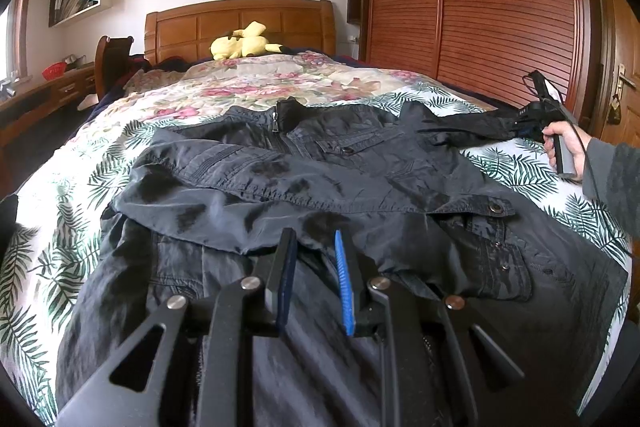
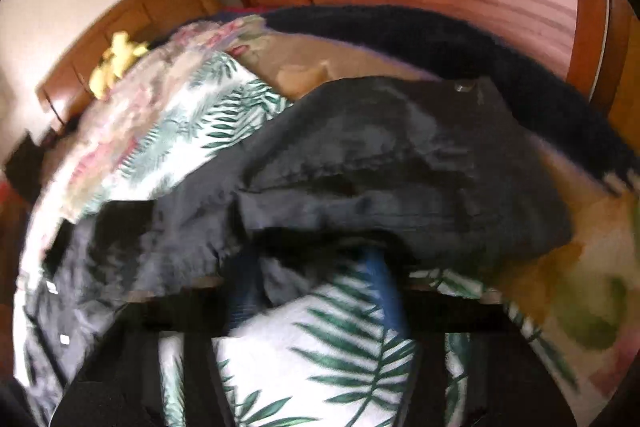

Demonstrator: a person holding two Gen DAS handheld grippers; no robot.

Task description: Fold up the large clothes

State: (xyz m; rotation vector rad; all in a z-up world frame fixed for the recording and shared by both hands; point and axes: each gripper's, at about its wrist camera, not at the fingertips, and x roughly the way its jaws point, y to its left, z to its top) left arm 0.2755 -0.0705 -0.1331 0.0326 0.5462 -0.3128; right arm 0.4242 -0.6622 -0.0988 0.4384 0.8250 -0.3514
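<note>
A dark grey jacket (image 1: 320, 187) lies spread on the bed, collar and zip towards the headboard, its left sleeve folded across the chest. My left gripper (image 1: 316, 239) hovers open just above the jacket's lower part, holding nothing. My right gripper (image 1: 532, 123) is at the far right, at the end of the jacket's right sleeve (image 1: 460, 123), which is stretched out sideways. In the blurred right wrist view the sleeve (image 2: 380, 163) drapes over my right gripper (image 2: 316, 259); its fingers (image 2: 380, 267) seem shut on the cloth edge.
The bed has a palm-leaf sheet (image 1: 60, 247) and a floral quilt (image 1: 260, 83). A yellow plush toy (image 1: 240, 45) lies by the wooden headboard (image 1: 240, 23). A wooden slatted wardrobe (image 1: 480, 7) stands right of the bed. A desk (image 1: 48, 91) stands at the left.
</note>
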